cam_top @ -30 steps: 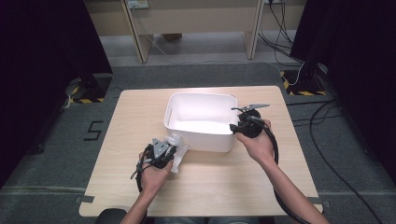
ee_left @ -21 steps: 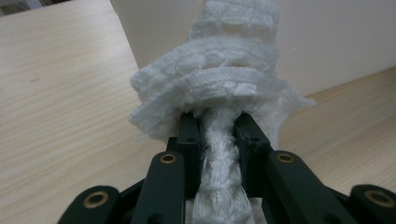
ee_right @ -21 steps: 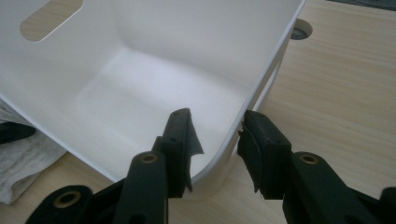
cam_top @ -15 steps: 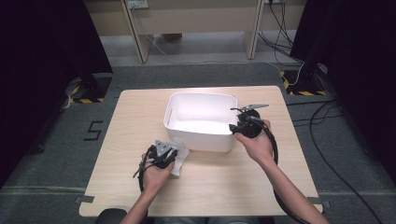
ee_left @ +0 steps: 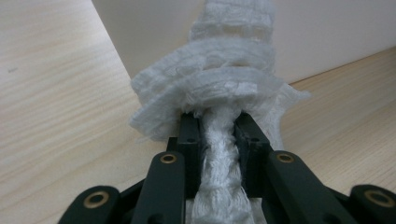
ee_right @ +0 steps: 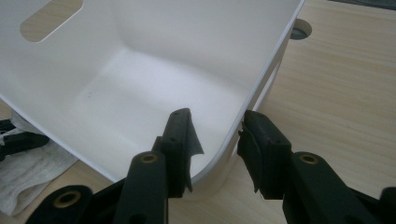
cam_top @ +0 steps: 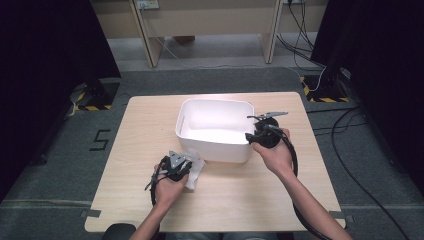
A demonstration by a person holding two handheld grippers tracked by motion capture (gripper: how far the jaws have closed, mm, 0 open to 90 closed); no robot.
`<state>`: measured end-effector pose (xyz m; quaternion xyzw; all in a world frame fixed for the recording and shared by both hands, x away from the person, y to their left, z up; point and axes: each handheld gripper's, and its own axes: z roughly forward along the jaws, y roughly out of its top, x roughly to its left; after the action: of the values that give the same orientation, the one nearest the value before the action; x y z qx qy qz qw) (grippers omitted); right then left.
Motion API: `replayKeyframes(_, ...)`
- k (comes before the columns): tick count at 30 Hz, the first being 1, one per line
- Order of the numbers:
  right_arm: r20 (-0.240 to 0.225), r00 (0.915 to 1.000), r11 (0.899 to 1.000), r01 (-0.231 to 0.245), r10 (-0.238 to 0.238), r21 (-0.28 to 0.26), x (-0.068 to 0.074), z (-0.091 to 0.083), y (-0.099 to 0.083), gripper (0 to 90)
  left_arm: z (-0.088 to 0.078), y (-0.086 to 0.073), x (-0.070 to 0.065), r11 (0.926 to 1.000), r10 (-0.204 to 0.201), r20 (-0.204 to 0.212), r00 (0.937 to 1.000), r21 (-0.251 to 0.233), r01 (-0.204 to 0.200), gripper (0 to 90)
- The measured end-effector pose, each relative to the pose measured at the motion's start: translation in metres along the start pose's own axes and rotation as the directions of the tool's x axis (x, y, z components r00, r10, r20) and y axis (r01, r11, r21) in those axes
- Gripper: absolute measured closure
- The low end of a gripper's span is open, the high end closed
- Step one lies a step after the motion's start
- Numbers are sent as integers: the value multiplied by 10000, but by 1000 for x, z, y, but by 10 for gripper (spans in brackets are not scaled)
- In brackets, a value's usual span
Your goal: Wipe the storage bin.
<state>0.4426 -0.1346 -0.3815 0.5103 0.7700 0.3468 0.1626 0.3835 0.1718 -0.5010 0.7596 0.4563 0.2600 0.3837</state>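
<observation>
We are seeing a wooden counter (cam_top: pixel 125 200) standing on grey carpet (cam_top: pixel 55 165), with black-and-yellow hazard tape (cam_top: pixel 92 107) lying beyond it and cables (cam_top: pixel 300 22) trailing near pale wooden legs (cam_top: pixel 270 30).

left gripper (cam_top: pixel 176 165) with white cloth (cam_top: pixel 194 172) shifted slightly rightward, toward the tub (cam_top: pixel 215 131)

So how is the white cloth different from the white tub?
The cloth is soft, fuzzy and bunched up; the tub is rigid, smooth and boxy. The cloth is far smaller than the tub. The left gripper pinches the cloth shut, while the right gripper straddles the tub's wall at a corner. Both are white and sit on the wooden table.
</observation>
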Motion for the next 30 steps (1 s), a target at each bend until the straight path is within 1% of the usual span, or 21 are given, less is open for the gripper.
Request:
replayKeyframes(1, -19, 10000, 10000, -30, 30, 3, 0, 0, 0, 634, -2, 1, -1, 9999, 10, -56, 10000, -124, -11, 750)
replayKeyframes(2, 0, 10000, 10000, 4, -4, 16, 0, 0, 0, 634, -3, 3, -1, 9999, 80, -91, 9999, -138, -82, 750)
replayKeyframes(6, -7, 10000, 10000, -32, 32, 17, 0, 0, 0, 634, -6, 7, -1, 9996, 75, -72, 9999, -277, -77, 750)
replayKeyframes(7, 8, 10000, 10000, 2, -2, 17, 0, 0, 0, 634, -9, 9, -2, 9991, 167, -143, 9998, -377, -172, 750)
replayKeyframes(11, 7, 10000, 10000, -4, 4, 12, 0, 0, 0, 634, -13, 13, -4, 9985, 144, -72, 9999, -530, -148, 750)
replayKeyframes(12, 12, 10000, 10000, -5, 5, 5, 0, 0, 0, 634, -18, 18, -5, 9974, 191, -47, 9998, -691, -194, 750)
replayKeyframes(13, 12, 10000, 10000, -5, 5, 5, 0, 0, 0, 634, -18, 18, -5, 9974, 191, -47, 9998, -691, -194, 750)
replayKeyframes(14, 18, 10000, 10000, -3, 3, 5, 0, 0, 0, 635, -22, 23, -7, 9956, 225, -25, 9997, -911, -226, 750)
replayKeyframes(16, 10, 10000, 10000, -3, 3, -6, 0, 0, 0, 635, -26, 27, -8, 9937, 233, 22, 9997, -1097, -229, 750)
replayKeyframes(17, 29, 10000, 10000, 14, -14, -4, 0, 0, 0, 635, -27, 29, -8, 9932, 267, 5, 9996, -1135, -265, 750)
replayKeyframes(20, 8, 10000, 10000, -13, 13, 2, 0, 0, 0, 634, -31, 34, -9, 9923, 217, 8, 9998, -1217, -214, 750)
replayKeyframes(25, 19, 10000, 10000, -12, 12, 20, 1, 0, 0, 635, -38, 39, -8, 9911, 100, -105, 9999, -1323, -113, 750)
replayKeyframes(27, 17, 10000, 10000, -13, 13, 19, 1, 0, 0, 635, -40, 41, -8, 9904, 128, -128, 9998, -1377, -145, 750)
replayKeyframes(30, 25, 10000, 10000, 35, -35, 2, 0, 0, 0, 636, -45, 47, -9, 9890, 209, -169, 9996, -1461, -231, 750)
